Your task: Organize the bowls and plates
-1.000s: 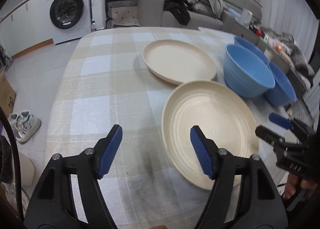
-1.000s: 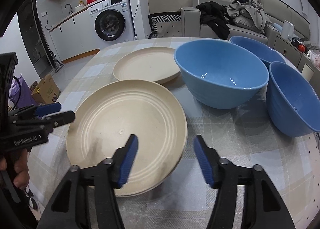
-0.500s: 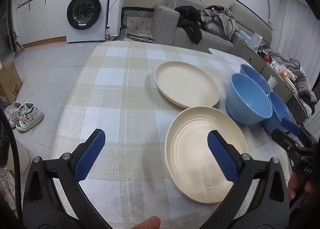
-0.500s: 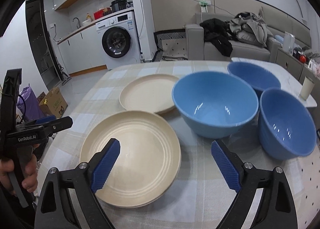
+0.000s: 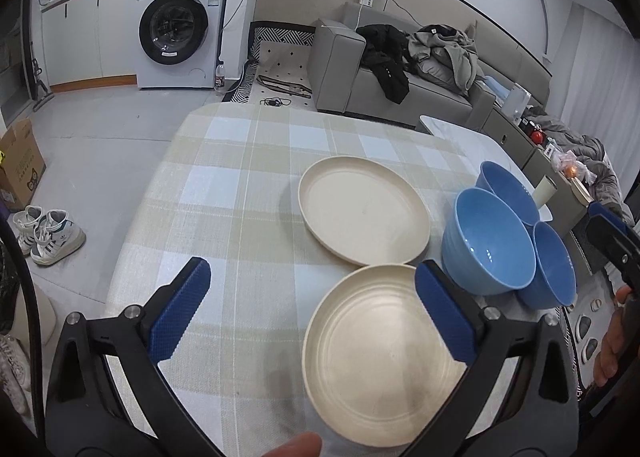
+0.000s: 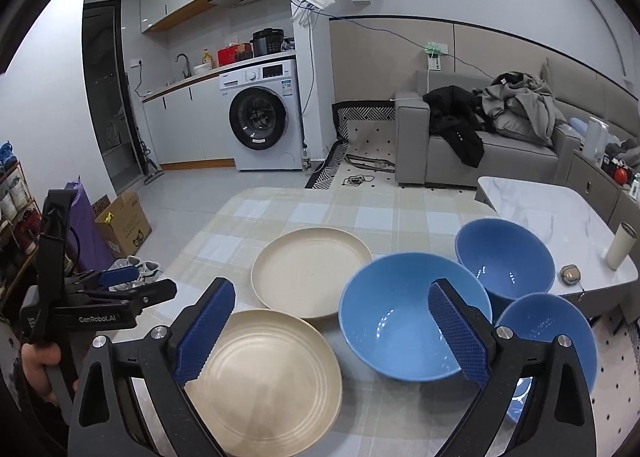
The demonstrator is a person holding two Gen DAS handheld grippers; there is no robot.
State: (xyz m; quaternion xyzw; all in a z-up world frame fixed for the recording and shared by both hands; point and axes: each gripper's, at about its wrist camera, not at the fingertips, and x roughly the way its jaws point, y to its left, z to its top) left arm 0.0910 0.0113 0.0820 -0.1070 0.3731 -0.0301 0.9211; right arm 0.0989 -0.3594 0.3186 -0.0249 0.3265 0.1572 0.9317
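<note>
Hovering above the checked worktop, the left gripper has its jaws spread wide with nothing between the blue pads; they have just been opening. Below it, toward its right finger, lies the near cream plate, flat on the cloth and not touched by the gripper. Just beyond, the far cream plate lies flat too, its near rim right at the near plate's far rim. To the right of both plates stand three blue bowls, upright and crowded together: the large blue bowl nearest the plates, the far blue bowl behind it, and the right blue bowl at its right side.

The right gripper also hangs above the worktop, released, its jaws having just been opening and holding nothing. In its view the near cream plate sits under its left finger, and the large blue bowl lies between and below the two fingers, closer to the right one. The far cream plate is further off on the left; the far blue bowl and the right blue bowl lie to the right. The left gripper shows at the left edge, gripped by a hand.
</note>
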